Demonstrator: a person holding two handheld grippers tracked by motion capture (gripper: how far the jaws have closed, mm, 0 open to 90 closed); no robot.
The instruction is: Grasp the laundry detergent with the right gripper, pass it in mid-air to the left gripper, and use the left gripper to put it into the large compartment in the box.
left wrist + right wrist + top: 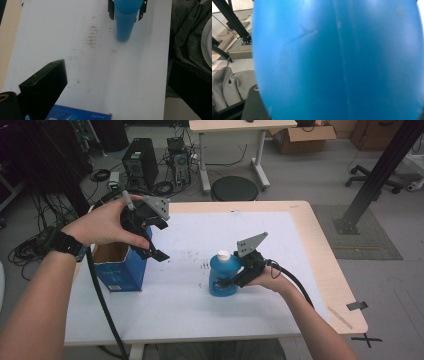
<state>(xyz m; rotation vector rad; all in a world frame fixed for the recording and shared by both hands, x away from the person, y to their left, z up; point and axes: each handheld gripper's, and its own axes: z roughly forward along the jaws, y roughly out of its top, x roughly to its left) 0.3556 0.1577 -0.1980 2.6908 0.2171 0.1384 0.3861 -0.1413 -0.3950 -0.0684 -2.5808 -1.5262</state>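
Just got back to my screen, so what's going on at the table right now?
A person works at the table with a gripper in each hand. The right gripper is clamped on the side of a blue bottle with a white cap, which stands upright on the white table cover. The left gripper hangs with its jaws apart and nothing between them, over the edge of an open blue box at the table's left side. The bottle is not yet in the box.
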